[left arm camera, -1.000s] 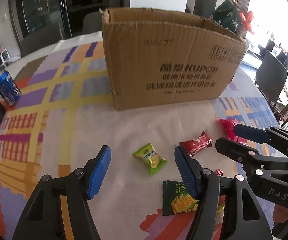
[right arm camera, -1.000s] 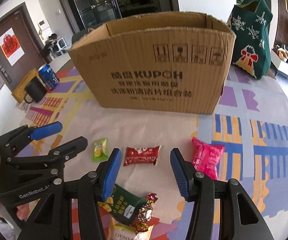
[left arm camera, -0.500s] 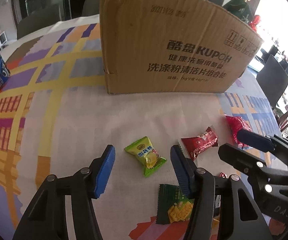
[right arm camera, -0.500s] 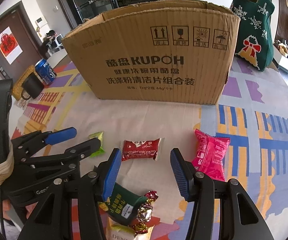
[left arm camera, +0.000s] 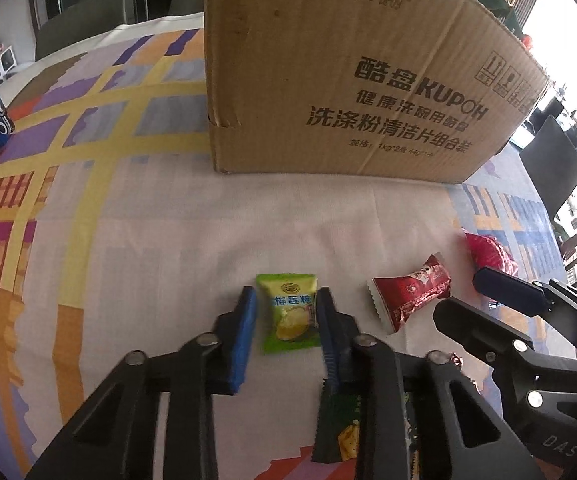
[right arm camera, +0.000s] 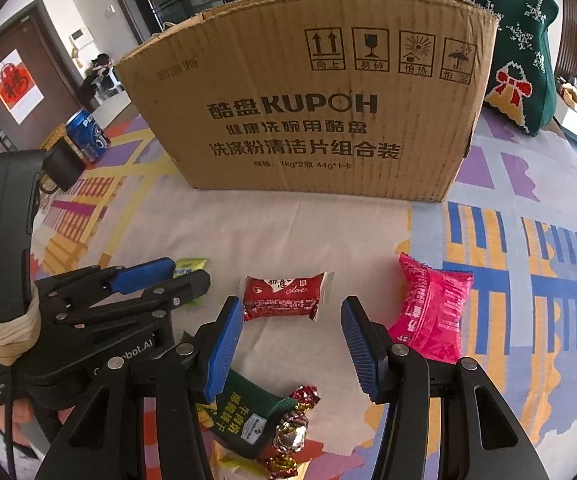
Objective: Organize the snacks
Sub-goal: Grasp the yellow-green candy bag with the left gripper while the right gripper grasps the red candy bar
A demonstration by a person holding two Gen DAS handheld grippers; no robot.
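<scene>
Left gripper (left arm camera: 286, 312) just closed, pinching green candy (left arm camera: 290, 314); right gripper (right arm camera: 292, 316) spread, empty, over red snack (right arm camera: 284, 294).

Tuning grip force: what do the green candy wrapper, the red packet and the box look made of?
Green candy wrapper: thin glossy plastic film by its sheen and crimped ends; the left gripper has just closed on it.
Red packet: shiny film, possibly foil-lined; it shows wrinkled highlights and white serrated seals.
Box: matte brown corrugated cardboard, with visible fluting lines and a frayed top edge.
</scene>
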